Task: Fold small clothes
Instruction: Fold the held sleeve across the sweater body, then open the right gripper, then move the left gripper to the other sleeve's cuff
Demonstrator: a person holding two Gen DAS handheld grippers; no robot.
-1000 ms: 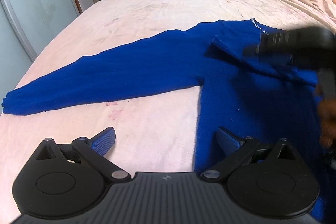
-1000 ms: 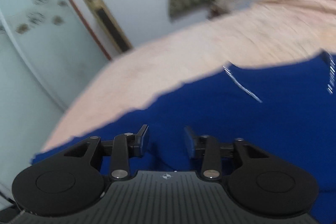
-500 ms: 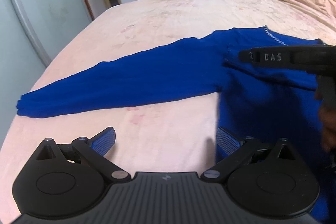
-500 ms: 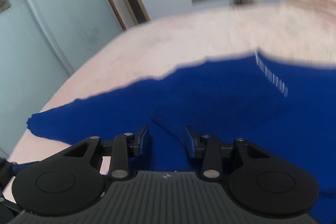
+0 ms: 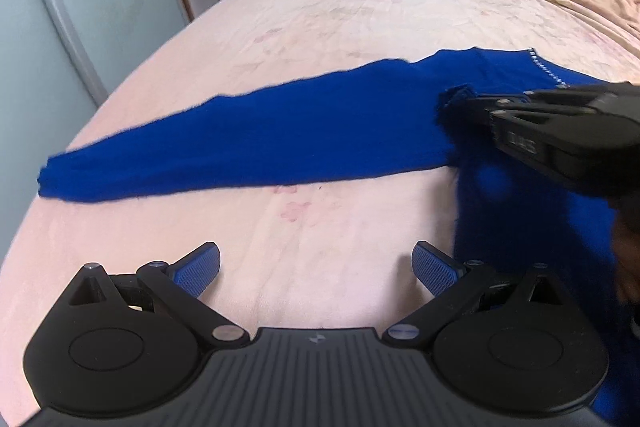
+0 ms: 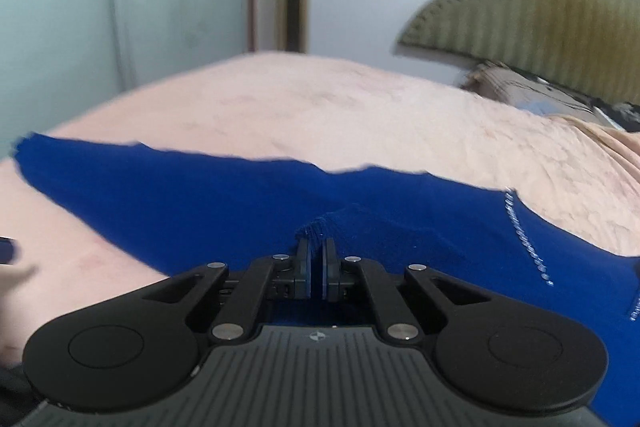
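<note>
Since the earlier frame, the jaws of the right gripper (image 6: pixel 317 254) have just been closing and are now clamped on a raised fold of the blue sweater (image 5: pixel 280 143) near its shoulder. The sweater is spread flat on the pink bed cover (image 5: pixel 320 27), one long sleeve (image 5: pixel 192 163) extended to the left. The left gripper (image 5: pixel 316 267) is held with jaws spread wide and empty above the bed cover, just beside the sweater's body edge.

Blurred print on right claw (image 5: pixel 460 99), unreadable.
</note>
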